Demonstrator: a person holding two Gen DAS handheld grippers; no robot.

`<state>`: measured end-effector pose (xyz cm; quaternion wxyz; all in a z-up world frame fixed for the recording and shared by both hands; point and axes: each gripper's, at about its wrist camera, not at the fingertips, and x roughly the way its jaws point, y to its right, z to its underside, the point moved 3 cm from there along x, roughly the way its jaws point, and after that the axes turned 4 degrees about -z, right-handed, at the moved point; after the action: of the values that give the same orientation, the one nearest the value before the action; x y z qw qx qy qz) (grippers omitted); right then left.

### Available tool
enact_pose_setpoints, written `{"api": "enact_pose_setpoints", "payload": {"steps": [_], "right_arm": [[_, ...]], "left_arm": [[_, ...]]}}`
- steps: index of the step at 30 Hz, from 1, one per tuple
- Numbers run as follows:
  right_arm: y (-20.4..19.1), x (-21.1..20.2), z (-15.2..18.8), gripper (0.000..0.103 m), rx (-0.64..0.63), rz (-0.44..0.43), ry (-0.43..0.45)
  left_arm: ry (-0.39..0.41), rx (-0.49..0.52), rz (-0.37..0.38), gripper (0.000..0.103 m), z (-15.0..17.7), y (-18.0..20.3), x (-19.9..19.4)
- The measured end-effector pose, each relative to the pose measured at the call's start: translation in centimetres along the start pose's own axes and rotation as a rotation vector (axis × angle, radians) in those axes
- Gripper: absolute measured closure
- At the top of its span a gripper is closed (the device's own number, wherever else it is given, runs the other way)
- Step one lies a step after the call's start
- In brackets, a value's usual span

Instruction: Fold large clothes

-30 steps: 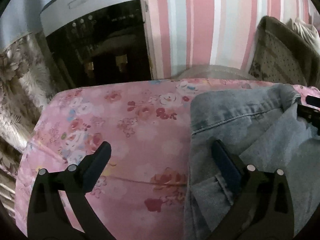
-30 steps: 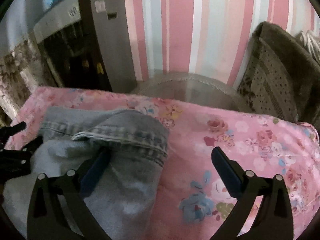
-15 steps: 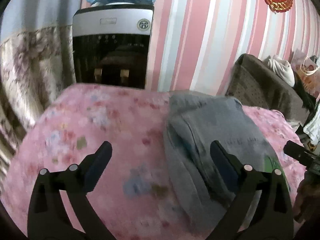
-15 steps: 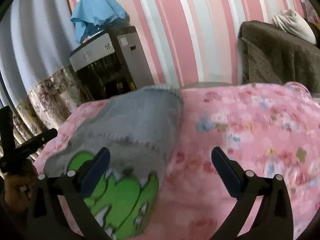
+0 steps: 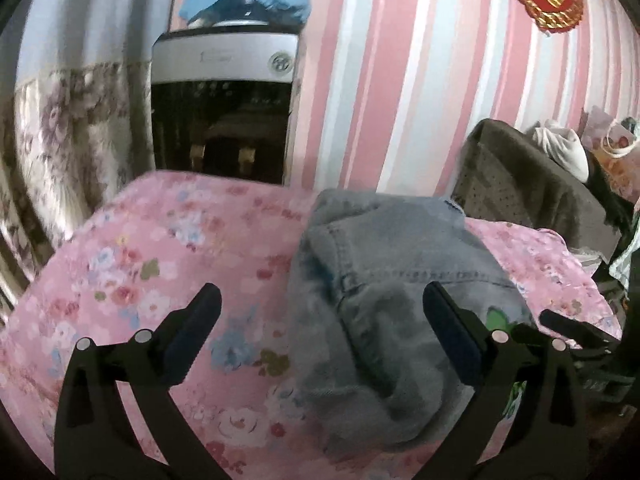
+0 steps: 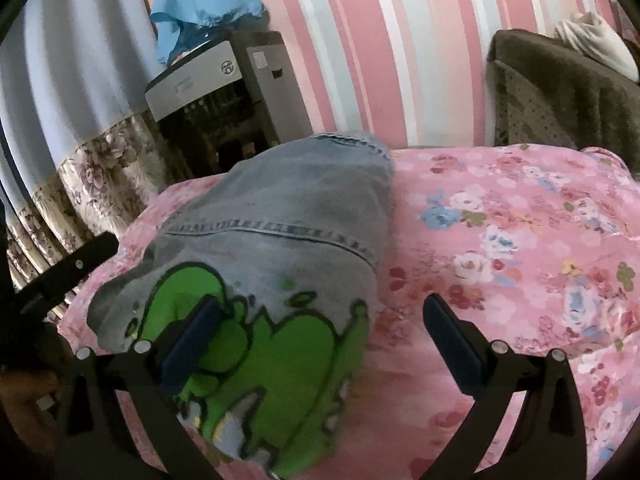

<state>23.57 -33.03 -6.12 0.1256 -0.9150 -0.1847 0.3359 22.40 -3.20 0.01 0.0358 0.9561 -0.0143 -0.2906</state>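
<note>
A wall papered in pink, white and pale blue stripes backs the scene, with a grey and black water dispenser standing against it, a blue cloth draped over its top. A flowered curtain hangs on the left, and a dark brown upholstered seat with a white cloth on it stands at the right. In front lies a surface covered by a pink floral sheet.

The denim garment lies folded into a long bundle on the pink sheet, running from the near edge toward the wall. In the right wrist view its near part shows a bright green cartoon print, and a stitched seam crosses the grey-blue cloth farther back. Its far end sits close to the back edge of the sheet, near the dispenser.

The left gripper hangs above the sheet with its jaws spread wide; the left finger is over bare pink fabric and the right finger over the denim, neither pinching anything. The right gripper also has its jaws spread wide, the left finger over the green print and the right finger over the sheet just beside the garment. Whether any finger touches the cloth cannot be told. Each gripper shows at the edge of the other's view.
</note>
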Motion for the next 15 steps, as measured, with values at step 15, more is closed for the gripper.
{"api": "enact_pose_setpoints", "payload": {"steps": [15], "right_arm": [[-0.1, 3.3, -0.3, 0.018, 0.043, -0.097, -0.067]], "left_arm": [[-0.174, -0.003, 0.077, 0.003, 3.3, 0.3, 5.7]]}}
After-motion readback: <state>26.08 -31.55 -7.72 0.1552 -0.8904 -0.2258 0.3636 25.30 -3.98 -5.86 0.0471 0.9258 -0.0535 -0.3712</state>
